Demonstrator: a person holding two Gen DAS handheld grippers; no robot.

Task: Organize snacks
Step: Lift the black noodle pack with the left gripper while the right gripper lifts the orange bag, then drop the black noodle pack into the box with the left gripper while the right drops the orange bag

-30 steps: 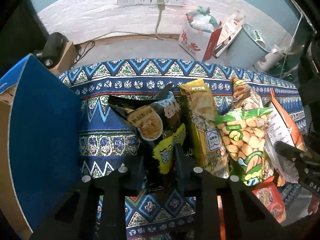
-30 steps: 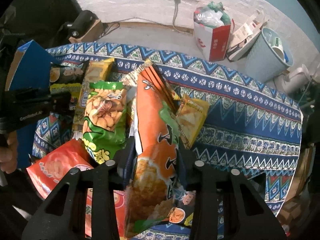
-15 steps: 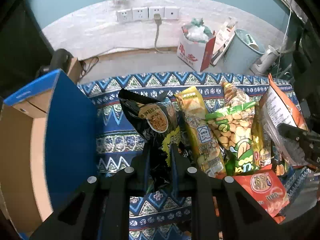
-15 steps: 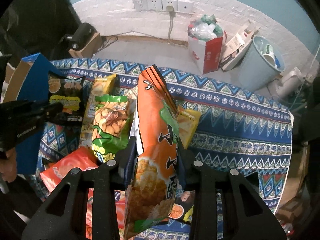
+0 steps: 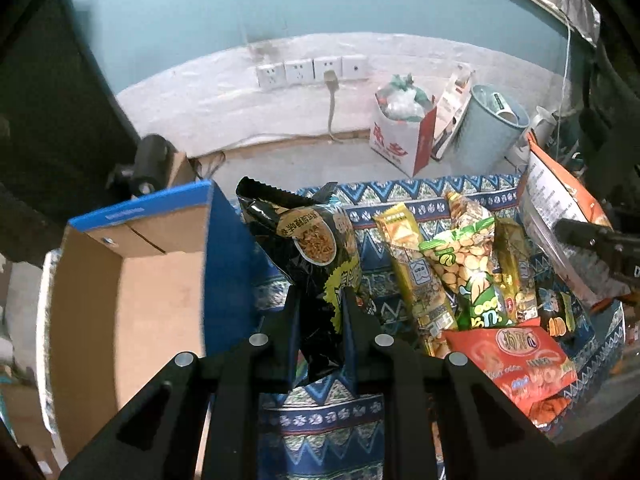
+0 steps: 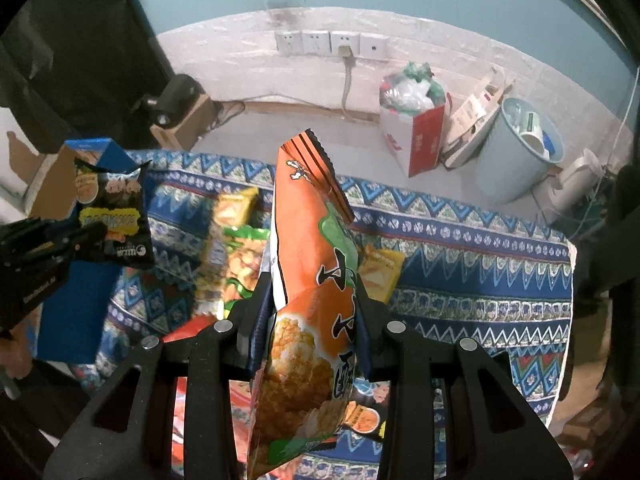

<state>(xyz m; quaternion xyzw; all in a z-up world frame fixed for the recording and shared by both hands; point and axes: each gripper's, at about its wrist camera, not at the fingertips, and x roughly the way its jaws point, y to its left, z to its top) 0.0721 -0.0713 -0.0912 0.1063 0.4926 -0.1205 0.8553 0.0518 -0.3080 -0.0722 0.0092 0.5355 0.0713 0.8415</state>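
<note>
Between left claw [image 5: 320, 304] pads, black snack bag [image 5: 316, 248] clamped, right claw [image 6: 314, 304] clamping orange bag [image 6: 312, 280]

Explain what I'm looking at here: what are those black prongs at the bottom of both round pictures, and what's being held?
Each picture comes from a fisheye camera mounted on a hand-held two-finger gripper, looking forward along its fingers; a person carries one in each hand. In the left view, the left gripper is shut on a crinkly black snack bag, lifted beside an open blue-sided cardboard box. In the right view, the right gripper is shut on a tall orange snack bag. Below, more snack packets, such as a green peanut bag and a red foil packet, lie on a blue patterned tablecloth.
</note>
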